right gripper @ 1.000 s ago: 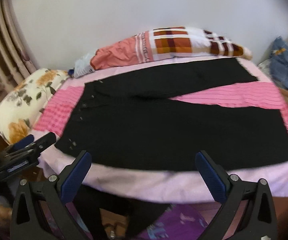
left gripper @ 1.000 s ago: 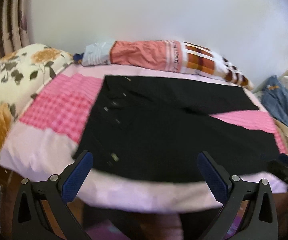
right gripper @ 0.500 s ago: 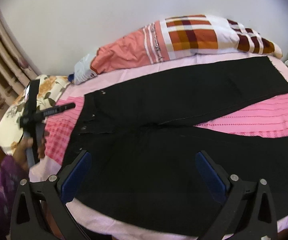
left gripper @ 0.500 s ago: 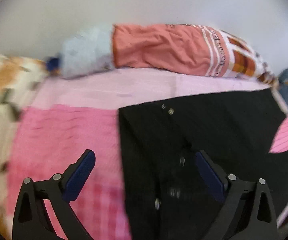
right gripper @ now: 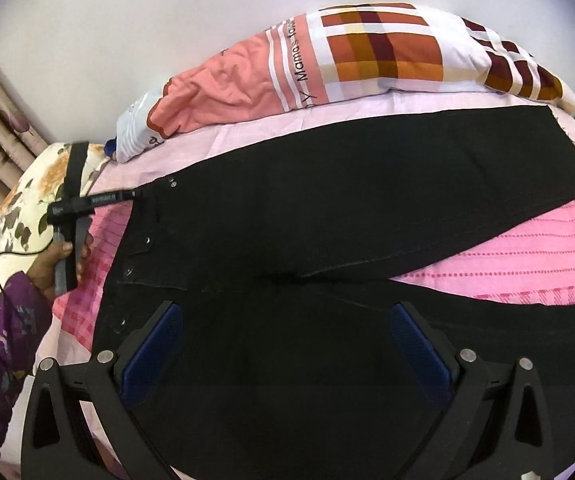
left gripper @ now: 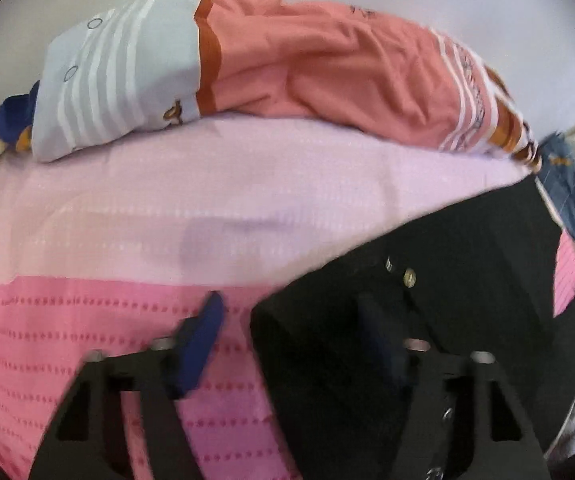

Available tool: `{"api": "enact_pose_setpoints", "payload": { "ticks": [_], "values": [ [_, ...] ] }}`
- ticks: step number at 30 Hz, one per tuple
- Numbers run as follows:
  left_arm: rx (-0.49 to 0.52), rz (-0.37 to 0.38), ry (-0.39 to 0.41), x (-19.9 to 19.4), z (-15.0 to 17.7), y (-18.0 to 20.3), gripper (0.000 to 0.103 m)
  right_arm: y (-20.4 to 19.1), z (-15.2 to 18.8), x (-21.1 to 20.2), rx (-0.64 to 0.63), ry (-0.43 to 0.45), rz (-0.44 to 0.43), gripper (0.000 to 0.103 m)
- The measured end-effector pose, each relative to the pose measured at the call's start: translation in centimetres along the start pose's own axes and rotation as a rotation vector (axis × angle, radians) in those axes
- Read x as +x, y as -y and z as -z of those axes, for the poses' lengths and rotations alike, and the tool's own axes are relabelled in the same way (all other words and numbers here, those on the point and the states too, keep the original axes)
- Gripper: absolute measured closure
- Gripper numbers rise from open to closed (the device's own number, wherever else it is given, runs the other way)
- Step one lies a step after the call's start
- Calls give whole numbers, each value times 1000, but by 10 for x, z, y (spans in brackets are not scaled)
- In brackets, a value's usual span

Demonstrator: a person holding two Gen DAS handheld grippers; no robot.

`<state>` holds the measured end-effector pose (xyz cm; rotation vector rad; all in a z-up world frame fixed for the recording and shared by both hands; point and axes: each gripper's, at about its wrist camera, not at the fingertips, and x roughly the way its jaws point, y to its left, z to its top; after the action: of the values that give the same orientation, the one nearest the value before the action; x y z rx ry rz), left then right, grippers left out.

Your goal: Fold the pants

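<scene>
- Two grippers in play here, one pair of black pants (right gripper: 327, 216) spread flat on a pink bedspread (right gripper: 527, 248), waist toward the flowered pillow (right gripper: 15, 208), both legs fanning out to the right with a wedge of pink showing between them.
- The left gripper (left gripper: 287, 320) sits right at the far corner of the waistband (left gripper: 367, 280), near the metal button (left gripper: 409, 278). Its jaws have just been closing in. One blue pad (left gripper: 203, 328) is over the pink cover and the other is over the black cloth, so the waistband edge is between them, but the pads don't look pressed together on it yet. The shot is blurry, so take that loosely.
- The right wrist view shows the same tool from the side, held in the person's hand (right gripper: 61, 256) with its tip at the waistband corner.
- The right gripper (right gripper: 287, 344) hangs over the near leg, close to the seat of the pants, with its jaws spread wide and nothing in them.
- My read on the step: this is the very start of the fold, picking up grab points. No crease is made so far.
- Next move, I reckon: finish pinching that waist corner, get the right one onto the cloth too, then bring one leg over the other. The risk is catching only the top layer, or snagging the bedspread along with it.
- The striped and plaid bolster (right gripper: 367, 56) along the wall is out of the way.
</scene>
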<state>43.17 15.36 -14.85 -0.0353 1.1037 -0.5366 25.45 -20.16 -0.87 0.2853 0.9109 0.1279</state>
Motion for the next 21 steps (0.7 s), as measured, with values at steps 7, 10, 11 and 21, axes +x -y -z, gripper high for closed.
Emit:
{"api": "enact_pose_setpoints", "payload": {
  "ticks": [7, 10, 11, 21],
  "values": [
    [15, -25, 41, -14, 6, 19, 86, 3, -26, 11, 26, 2, -31, 0],
    [-11, 8, 113, -43, 15, 26, 87, 10, -55, 16, 60, 19, -96, 0],
    [-15, 16, 138, -55, 20, 33, 87, 14, -66, 20, 81, 15, -135, 0],
    [-77, 120, 244, -124, 73, 85, 88, 78, -160, 116, 455, -162, -398, 2]
  ]
}}
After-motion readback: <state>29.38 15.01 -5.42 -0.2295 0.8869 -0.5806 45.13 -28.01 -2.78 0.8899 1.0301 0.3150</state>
